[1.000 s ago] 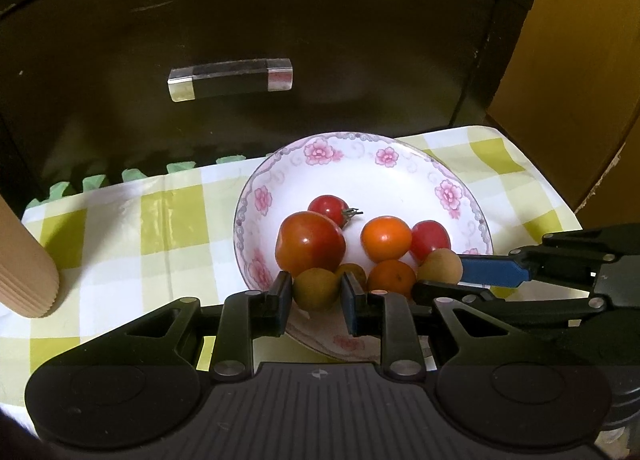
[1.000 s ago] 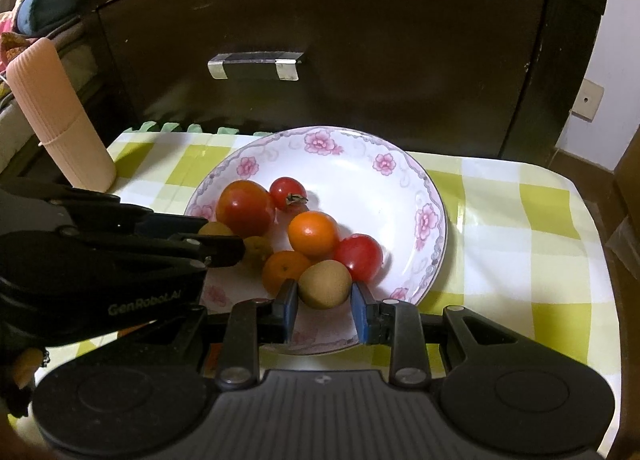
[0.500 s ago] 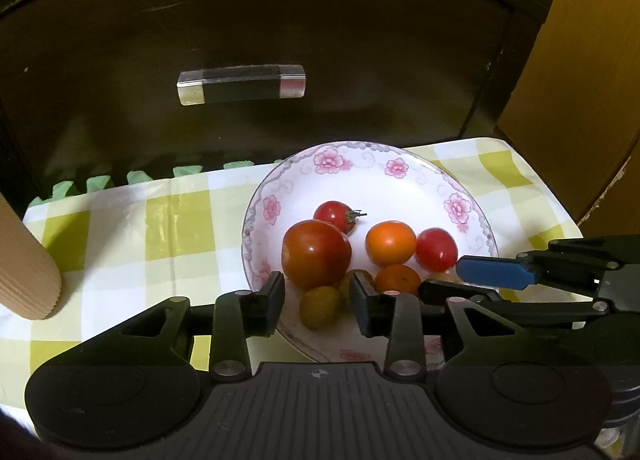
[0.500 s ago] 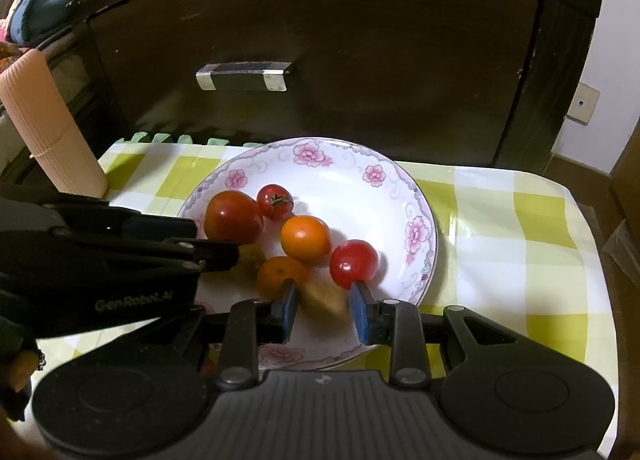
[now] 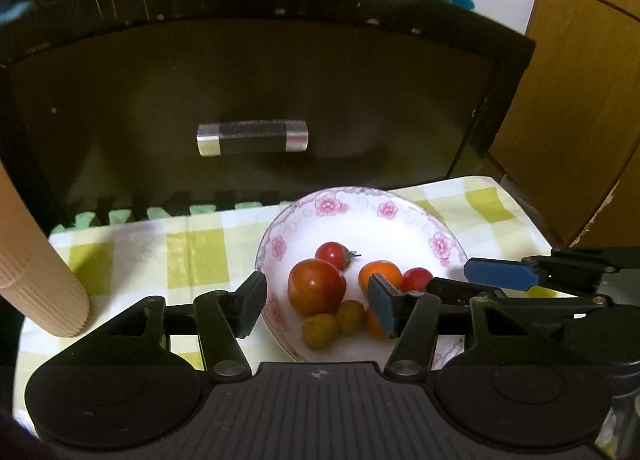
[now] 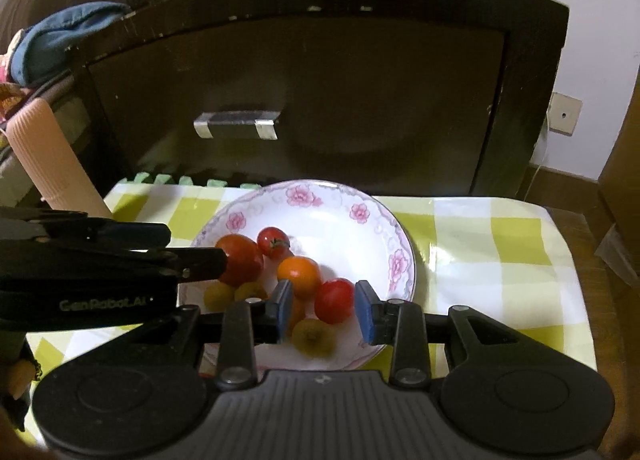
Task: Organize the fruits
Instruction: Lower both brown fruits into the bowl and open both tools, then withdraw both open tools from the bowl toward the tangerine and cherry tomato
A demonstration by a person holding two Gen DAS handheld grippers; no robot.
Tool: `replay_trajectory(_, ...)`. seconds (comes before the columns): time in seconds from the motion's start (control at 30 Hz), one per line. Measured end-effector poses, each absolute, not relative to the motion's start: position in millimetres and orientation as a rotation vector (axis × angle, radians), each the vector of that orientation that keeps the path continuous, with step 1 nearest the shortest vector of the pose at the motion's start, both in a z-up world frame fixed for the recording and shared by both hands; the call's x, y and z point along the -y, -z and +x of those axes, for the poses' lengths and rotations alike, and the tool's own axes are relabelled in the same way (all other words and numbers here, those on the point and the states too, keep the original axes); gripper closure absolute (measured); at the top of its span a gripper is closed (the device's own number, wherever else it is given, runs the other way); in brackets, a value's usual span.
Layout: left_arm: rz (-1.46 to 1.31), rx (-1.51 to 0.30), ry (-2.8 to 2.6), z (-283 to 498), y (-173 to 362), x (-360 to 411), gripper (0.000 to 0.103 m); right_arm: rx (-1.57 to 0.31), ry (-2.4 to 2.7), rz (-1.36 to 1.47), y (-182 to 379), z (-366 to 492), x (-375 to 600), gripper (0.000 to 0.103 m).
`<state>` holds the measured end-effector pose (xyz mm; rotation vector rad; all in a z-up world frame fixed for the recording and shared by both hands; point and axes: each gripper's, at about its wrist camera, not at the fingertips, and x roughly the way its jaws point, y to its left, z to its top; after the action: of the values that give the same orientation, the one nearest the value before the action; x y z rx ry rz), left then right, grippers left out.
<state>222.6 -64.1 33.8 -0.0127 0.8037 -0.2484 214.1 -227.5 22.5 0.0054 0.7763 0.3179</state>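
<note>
Both hand-held grippers hang over the near rim of the flowered plate (image 5: 362,196), and neither has hold of anything. Our left hand-held gripper (image 5: 320,302) is spread wide, its fingers straddling the big tomato (image 5: 317,286) and two small yellow-green fruits (image 5: 320,331) without touching them. Our right hand-held gripper (image 6: 322,310) is parted less widely, with a small red tomato (image 6: 334,300) and a brownish fruit (image 6: 313,337) lying loose between and below its blue pads (image 6: 365,314).

We judge the fruit is gathered in the plate on purpose: the checked cloth over the worktop (image 6: 500,252) is flat, and round fruit would roll there, while the plate's sloping wall keeps it huddled at the near side. Holding both tools apart above the pile would let them lift away without knocking anything.

From the left wrist we see both yellow-green fruits plainly but not the brownish one, which sits behind a finger. The right wrist shows that fruit, though blurred, along with a wall socket (image 6: 564,115) out of the other view.
</note>
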Motion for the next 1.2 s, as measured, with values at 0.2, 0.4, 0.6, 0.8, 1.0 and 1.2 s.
replay_trajectory(0.2,-0.011,-0.794,0.242,203.2,-42.1,56.3,0.035,-0.768,-0.327,0.003,-33.6,200.3,223.0,0.071)
replay_trajectory(0.4,-0.007,-0.808,0.233,185.0,-44.0,48.1,0.034,-0.781,-0.345,-0.003,-38.1,182.8,212.8,0.071)
replay_trajectory(0.6,-0.001,-0.83,0.231,166.9,-44.9,42.5,0.034,-0.802,-0.358,-0.017,-39.2,166.1,205.9,0.071)
replay_trajectory(0.8,0.015,-0.864,0.22,151.9,-40.6,34.6,0.032,-0.831,-0.387,-0.015,-33.0,150.3,197.3,0.071)
replay_trajectory(1.0,-0.022,-0.919,0.198,145.4,-33.0,19.6,0.028,-0.865,-0.417,-0.014,-22.6,144.7,186.8,0.07)
replay_trajectory(1.2,-0.043,-0.951,0.179,145.7,-29.1,6.7,0.027,-0.896,-0.44,-0.038,-7.1,148.0,174.4,0.067)
